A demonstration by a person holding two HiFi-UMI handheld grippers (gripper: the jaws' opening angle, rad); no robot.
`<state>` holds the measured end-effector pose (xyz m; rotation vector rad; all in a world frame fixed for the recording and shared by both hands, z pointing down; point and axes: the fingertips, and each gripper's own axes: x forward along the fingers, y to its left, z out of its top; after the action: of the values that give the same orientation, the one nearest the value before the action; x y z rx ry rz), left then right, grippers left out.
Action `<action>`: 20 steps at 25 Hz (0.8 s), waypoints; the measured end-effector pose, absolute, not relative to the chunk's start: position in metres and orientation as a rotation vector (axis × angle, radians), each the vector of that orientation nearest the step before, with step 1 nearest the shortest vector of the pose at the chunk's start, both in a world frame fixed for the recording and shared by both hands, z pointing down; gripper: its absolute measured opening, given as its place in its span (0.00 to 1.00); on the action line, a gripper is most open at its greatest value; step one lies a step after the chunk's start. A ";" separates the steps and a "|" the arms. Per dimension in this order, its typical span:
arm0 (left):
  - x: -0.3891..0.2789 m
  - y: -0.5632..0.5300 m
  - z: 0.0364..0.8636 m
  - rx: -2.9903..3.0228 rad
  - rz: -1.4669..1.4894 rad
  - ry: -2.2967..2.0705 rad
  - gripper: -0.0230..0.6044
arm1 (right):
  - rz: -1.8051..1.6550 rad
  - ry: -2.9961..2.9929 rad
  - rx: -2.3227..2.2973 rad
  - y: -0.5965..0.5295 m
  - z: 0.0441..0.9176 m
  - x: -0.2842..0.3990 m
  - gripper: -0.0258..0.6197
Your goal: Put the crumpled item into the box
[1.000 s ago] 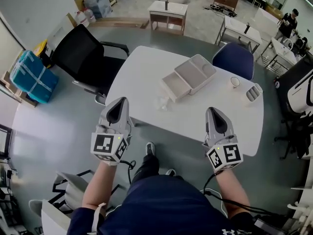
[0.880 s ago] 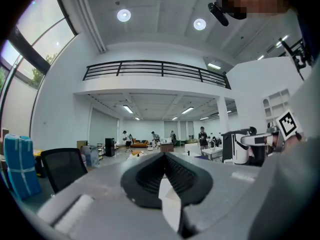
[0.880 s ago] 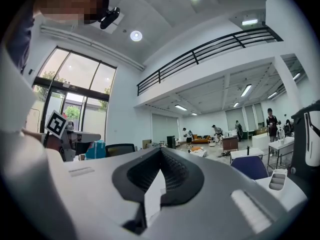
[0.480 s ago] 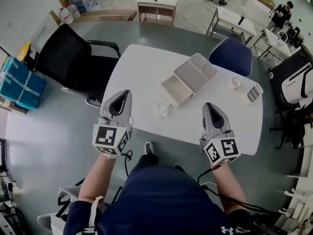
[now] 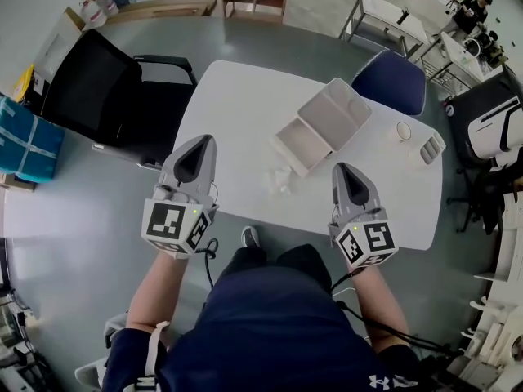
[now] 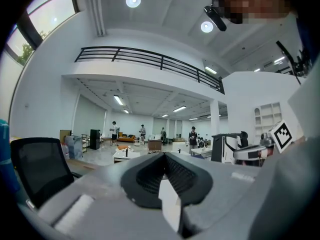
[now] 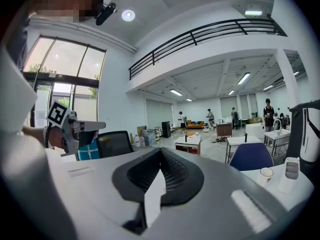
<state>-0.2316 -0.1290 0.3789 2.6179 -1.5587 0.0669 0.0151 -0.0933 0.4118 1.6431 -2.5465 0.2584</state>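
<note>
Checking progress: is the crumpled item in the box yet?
Out. The crumpled item lies on the table, near the open box.

My head view sits high above the table (image 5: 245, 113) and faces steeply down, far enough off to take in the whole top, the black chair (image 5: 90, 80) at left and the blue chair (image 5: 391, 84) beyond. The left gripper (image 5: 196, 149) view rides low and looks level into the hall over its own jaws, which fill the near bottom of the frame; the right gripper (image 5: 345, 178) view does the same. Both gripper views share the black chair and the far desks (image 7: 189, 143) — and each catches the other gripper at its inner edge. The blue chair shows in the head and right gripper views.
</note>
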 end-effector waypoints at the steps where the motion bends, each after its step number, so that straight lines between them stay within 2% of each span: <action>1: -0.233 -0.133 0.383 2.610 0.072 -1.554 0.04 | 0.268 -2.542 1.629 -0.096 0.416 0.011 0.04; 11: -0.211 -0.152 0.427 2.563 0.232 -1.481 0.04 | 0.391 -2.551 1.485 -0.112 0.447 -0.004 0.04; 20: -0.141 -0.152 0.508 2.555 0.622 -1.211 0.04 | 0.510 -2.546 1.511 -0.119 0.467 0.034 0.04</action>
<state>-0.1408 -0.1519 0.5075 2.5551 -1.2113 0.6222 0.0339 -0.1189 0.4669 1.5106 -2.5457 0.5100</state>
